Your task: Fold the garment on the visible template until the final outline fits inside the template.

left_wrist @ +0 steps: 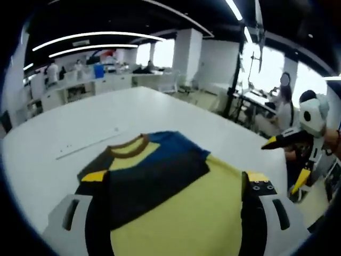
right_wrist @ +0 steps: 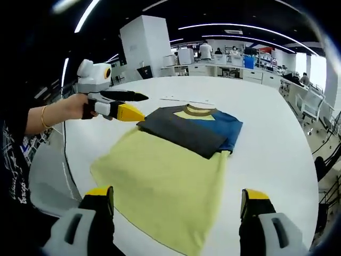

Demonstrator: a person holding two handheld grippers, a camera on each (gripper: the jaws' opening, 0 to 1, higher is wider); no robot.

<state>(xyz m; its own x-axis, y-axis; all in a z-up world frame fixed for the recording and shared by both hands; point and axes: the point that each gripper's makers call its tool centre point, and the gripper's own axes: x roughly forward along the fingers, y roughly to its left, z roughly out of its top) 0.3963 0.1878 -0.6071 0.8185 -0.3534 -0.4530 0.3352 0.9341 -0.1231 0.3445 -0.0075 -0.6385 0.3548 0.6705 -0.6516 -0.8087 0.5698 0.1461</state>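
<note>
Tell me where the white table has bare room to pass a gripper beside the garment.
The round white table is bare right of the yellow, blue and dark grey T-shirt, up to the rim, and beyond its brown collar. It is crowded at the shirt's left shoulder, where the left gripper hovers.

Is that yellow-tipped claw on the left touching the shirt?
Cannot tell. In the right gripper view the left gripper has its yellow tip right at the edge of the shirt, but neither contact nor a gap shows plainly.
</note>
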